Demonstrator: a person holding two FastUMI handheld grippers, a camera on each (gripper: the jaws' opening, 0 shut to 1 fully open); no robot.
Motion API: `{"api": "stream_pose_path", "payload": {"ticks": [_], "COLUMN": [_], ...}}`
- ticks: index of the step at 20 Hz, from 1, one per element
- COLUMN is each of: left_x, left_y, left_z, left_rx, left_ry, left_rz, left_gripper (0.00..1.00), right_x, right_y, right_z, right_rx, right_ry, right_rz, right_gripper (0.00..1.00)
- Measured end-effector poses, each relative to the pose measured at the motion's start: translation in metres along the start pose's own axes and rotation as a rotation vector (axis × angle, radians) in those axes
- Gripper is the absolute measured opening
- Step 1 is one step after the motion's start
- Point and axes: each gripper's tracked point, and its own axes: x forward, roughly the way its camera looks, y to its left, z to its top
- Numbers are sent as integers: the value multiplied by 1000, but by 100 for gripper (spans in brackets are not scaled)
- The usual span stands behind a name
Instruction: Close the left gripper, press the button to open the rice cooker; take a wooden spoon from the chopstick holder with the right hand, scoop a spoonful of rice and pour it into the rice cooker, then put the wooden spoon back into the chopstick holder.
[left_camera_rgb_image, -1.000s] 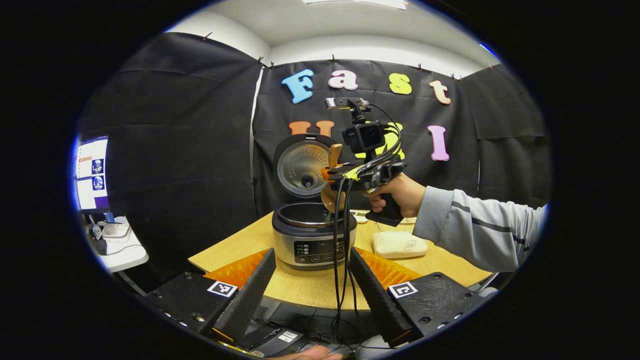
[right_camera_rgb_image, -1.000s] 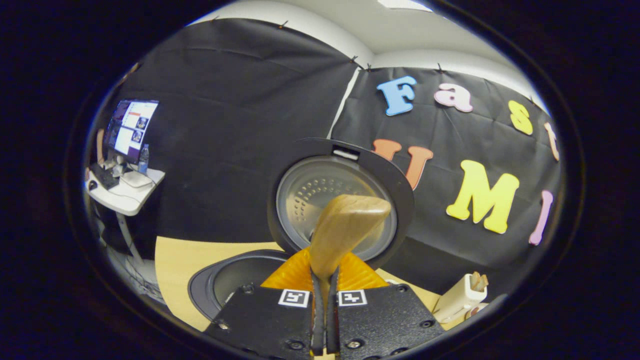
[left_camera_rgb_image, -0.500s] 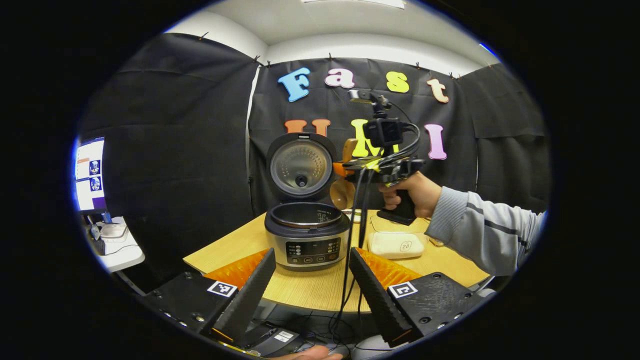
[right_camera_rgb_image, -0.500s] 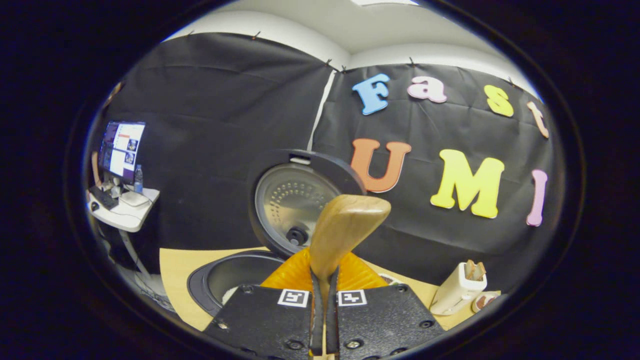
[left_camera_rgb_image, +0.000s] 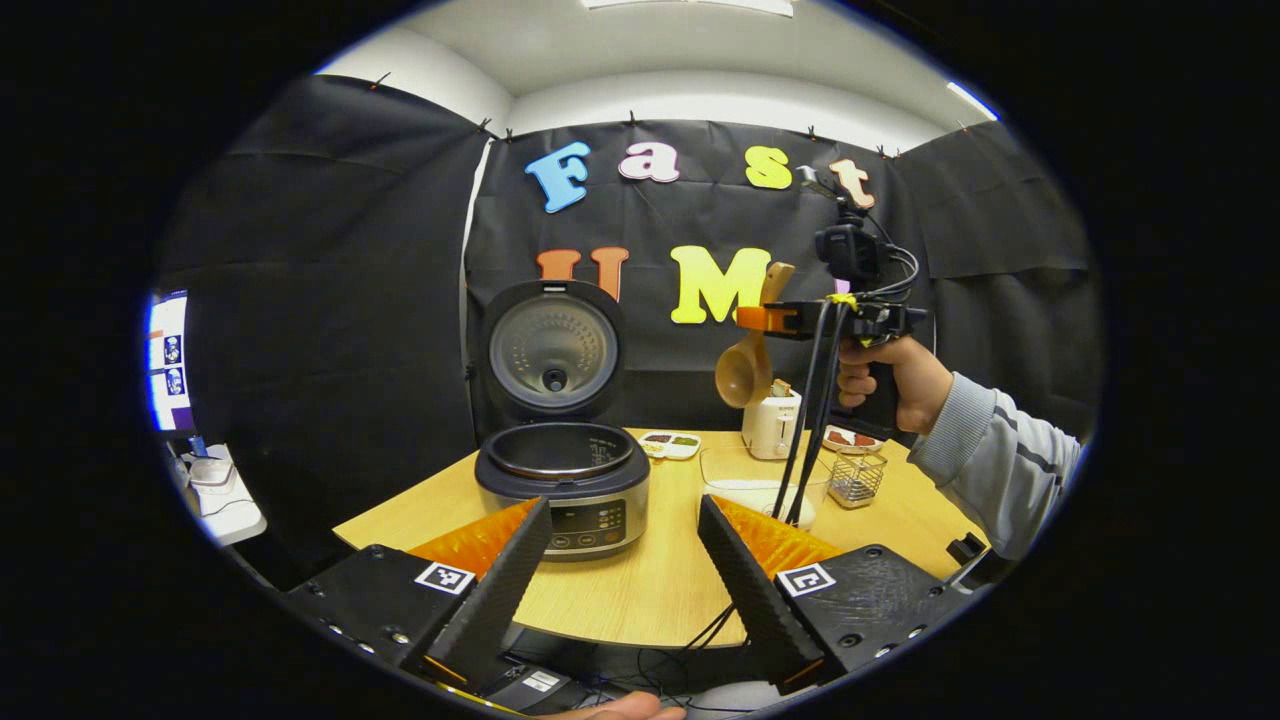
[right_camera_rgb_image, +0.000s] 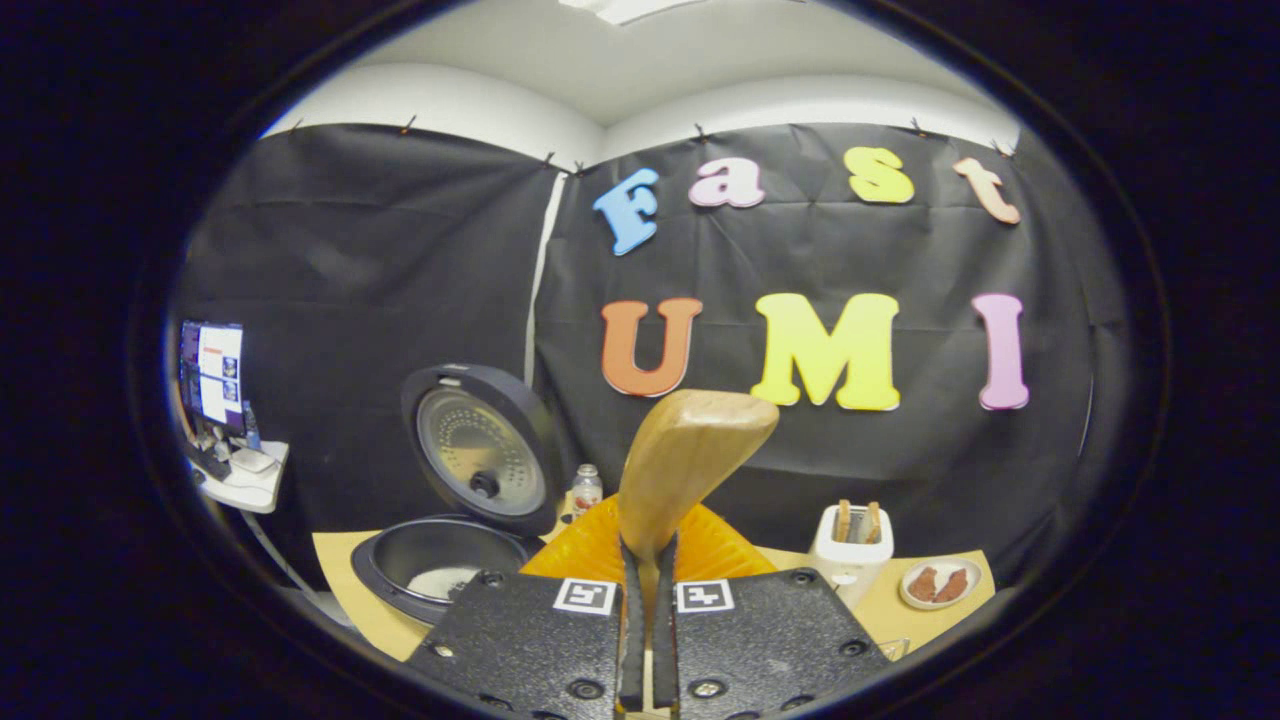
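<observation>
Spoon (left_camera_rgb_image: 745, 372): wooden, likely light and stiff; hangs bowl-down above the table, right of the cooker (left_camera_rgb_image: 562, 478).
Hold: right gripper (right_camera_rgb_image: 648, 600) is clamped on its handle.
Left gripper (left_camera_rgb_image: 620, 570): fingers wide, nothing between them.
Holder (left_camera_rgb_image: 858, 477): mesh, below the hand (left_camera_rgb_image: 888, 375).

I see the round grey-and-black rice cooker (left_camera_rgb_image: 562, 487) standing near the left front edge of the light wooden table (left_camera_rgb_image: 650, 590), its lid (left_camera_rgb_image: 549, 347) raised upright at the rear and its dark inner pot (right_camera_rgb_image: 432, 567) exposed, with a pale patch at the bottom. I see the light-brown wooden spoon (left_camera_rgb_image: 750, 355) held aloft, bowl downward, above the white slotted chopstick holder (left_camera_rgb_image: 771, 421) at the table's back edge.
</observation>
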Motion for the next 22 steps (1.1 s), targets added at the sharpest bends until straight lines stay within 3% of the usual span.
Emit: {"api": "stream_pose_path", "payload": {"ticks": [9,10,22], "left_x": [15,16,26], "left_y": [-43,-45,-67], "left_z": [13,14,8], "left_rx": [11,11,8], "left_ry": [-31,-34,-15], "left_rz": [-51,-55,-84], "left_gripper": [94,94,94], "right_x": [-41,-46,-75], "right_y": [-146,-158,-220], "right_z": [-35,-41,-129], "right_rx": [127,130,135], "right_ry": [67,76,178], "right_rz": [-278,-296,-401], "right_gripper": [12,6,11]}}
